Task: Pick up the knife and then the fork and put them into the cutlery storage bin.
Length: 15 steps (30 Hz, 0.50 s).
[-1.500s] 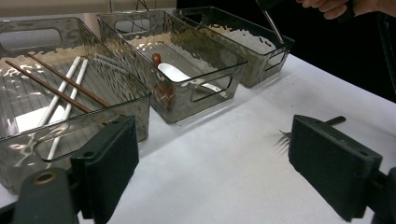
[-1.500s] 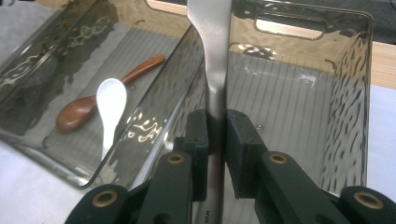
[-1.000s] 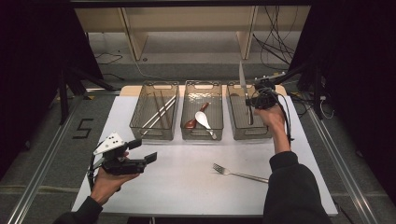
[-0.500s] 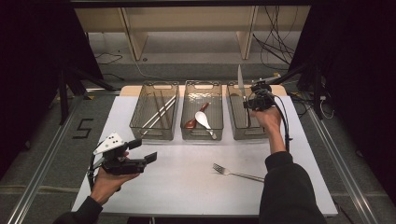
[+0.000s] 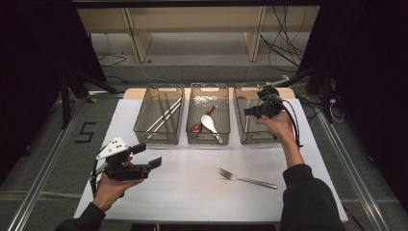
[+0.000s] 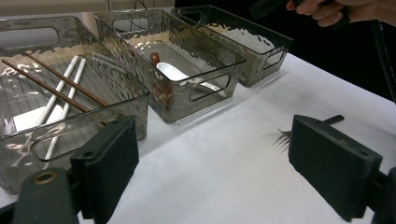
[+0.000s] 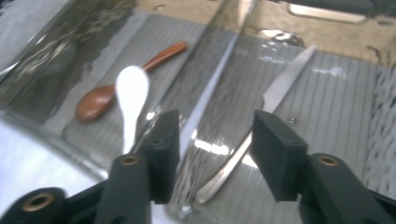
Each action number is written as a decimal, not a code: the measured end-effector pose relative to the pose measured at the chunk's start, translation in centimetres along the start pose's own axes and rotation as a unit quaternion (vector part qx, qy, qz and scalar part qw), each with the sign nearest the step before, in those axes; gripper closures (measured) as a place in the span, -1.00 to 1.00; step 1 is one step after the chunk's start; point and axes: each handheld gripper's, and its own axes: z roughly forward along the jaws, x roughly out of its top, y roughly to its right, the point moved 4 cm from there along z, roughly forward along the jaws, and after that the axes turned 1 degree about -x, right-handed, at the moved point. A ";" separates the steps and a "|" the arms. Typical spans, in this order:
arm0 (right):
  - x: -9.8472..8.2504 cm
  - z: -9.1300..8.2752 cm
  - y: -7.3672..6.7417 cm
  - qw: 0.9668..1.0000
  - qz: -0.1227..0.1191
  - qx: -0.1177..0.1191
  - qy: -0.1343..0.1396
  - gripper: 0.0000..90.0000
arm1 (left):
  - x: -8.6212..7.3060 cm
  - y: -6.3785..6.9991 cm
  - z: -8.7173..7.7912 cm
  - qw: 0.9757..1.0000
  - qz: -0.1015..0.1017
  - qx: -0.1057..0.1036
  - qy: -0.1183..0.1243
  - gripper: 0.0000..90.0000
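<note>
My right gripper (image 7: 212,154), jaws just opened, has released the silver table knife (image 7: 261,116) into the clear bin (image 5: 240,134) at one o'clock; next, the steel fork (image 5: 248,179).

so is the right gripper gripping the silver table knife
No, the right gripper stands open over the clear plastic bin, and the silver table knife lies loose inside.

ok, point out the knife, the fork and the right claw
knife (image 7: 285,84), right gripper view, on the blade
fork (image 5: 248,179), high view, on the handle
right claw (image 7: 215,140), right gripper view, midway between the fingertips
</note>
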 end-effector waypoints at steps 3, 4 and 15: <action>-1.0 -1.2 -1.3 0.999 -0.038 0.021 0.000 -0.05 | 0.0 0.0 0.0 1.000 0.001 0.001 -0.002 -0.65; -1.5 -1.6 -1.7 0.998 -0.049 0.026 0.000 -0.06 | 0.0 0.0 0.0 1.000 0.001 0.001 -0.002 -0.65; -6.5 -3.3 -4.5 0.991 -0.113 0.063 -0.026 -0.23 | 0.0 0.0 0.0 1.000 0.002 0.002 0.001 -0.65</action>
